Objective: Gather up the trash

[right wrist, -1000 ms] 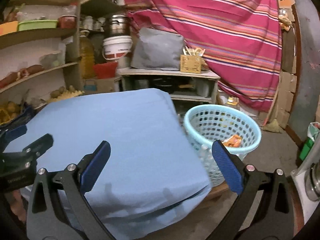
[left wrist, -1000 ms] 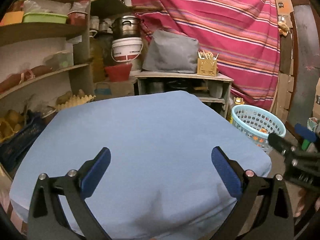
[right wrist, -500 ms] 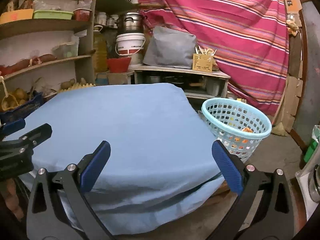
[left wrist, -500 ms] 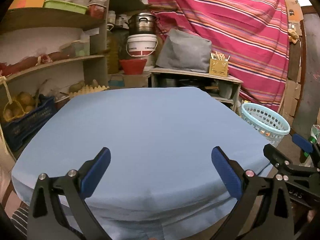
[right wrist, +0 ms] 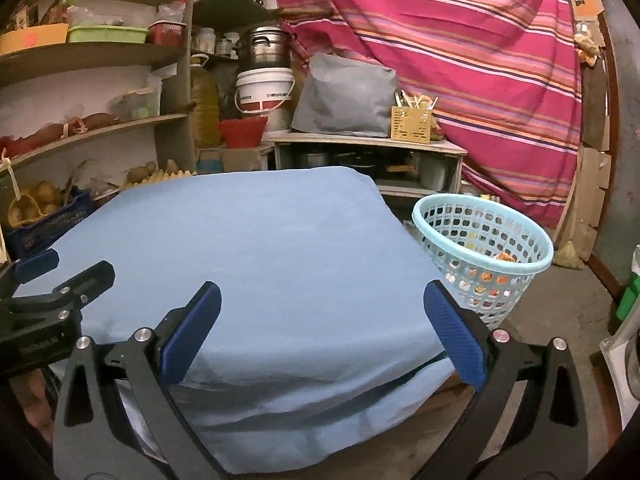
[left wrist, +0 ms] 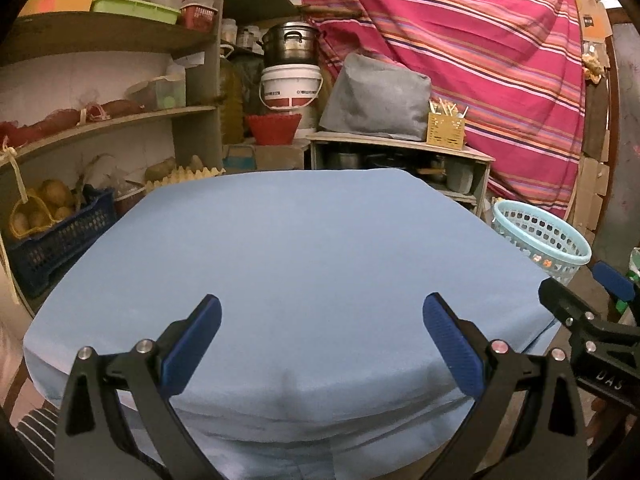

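Observation:
A light blue plastic basket (right wrist: 484, 256) stands on the floor right of the table, with orange scraps of trash (right wrist: 503, 257) inside; it also shows in the left wrist view (left wrist: 544, 242). The table is covered with a blue cloth (left wrist: 296, 264) and bears no trash that I can see. My left gripper (left wrist: 320, 332) is open and empty over the table's near edge. My right gripper (right wrist: 320, 330) is open and empty over the table's near right corner. The right gripper shows at the right edge of the left wrist view (left wrist: 580, 320); the left gripper shows at the left edge of the right wrist view (right wrist: 56, 300).
Shelves with boxes and produce (left wrist: 100, 120) line the left wall. A low wooden cabinet (left wrist: 400, 160) with a grey bag, buckets and a pot stands behind the table. A striped red curtain (left wrist: 480, 60) hangs at the back right. A blue crate (left wrist: 60, 240) sits at the left.
Both grippers have pulled back and risen from the table, so more of the blue cloth and the basket shows. Both stay open and empty.

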Motion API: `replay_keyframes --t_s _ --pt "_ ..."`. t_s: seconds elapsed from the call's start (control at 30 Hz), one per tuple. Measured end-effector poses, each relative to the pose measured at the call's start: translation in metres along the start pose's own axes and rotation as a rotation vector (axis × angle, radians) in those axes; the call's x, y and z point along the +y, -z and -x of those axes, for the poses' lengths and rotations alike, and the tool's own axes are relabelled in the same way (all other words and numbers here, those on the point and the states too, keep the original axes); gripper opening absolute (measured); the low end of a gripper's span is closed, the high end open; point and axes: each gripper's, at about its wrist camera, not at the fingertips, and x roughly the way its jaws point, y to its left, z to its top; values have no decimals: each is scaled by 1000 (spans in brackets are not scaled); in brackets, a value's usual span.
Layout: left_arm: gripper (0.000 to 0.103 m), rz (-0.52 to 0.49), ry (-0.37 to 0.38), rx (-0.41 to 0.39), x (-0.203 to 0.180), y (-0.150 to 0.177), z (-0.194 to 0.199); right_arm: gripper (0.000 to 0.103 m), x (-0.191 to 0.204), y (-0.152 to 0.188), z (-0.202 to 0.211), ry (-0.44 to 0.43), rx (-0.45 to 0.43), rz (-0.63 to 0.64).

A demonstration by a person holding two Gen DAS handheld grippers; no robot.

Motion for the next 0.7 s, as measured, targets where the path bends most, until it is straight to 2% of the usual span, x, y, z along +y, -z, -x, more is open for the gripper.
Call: replay_keyframes --t_s 0.3,0.7 --pt "98 -2 -27 -46 3 -2 4 99 -2 0 1 3 -27 -5" --pt "98 -16 -35 -66 1 -1 6 99 -1 3 1 5 -26 -17"
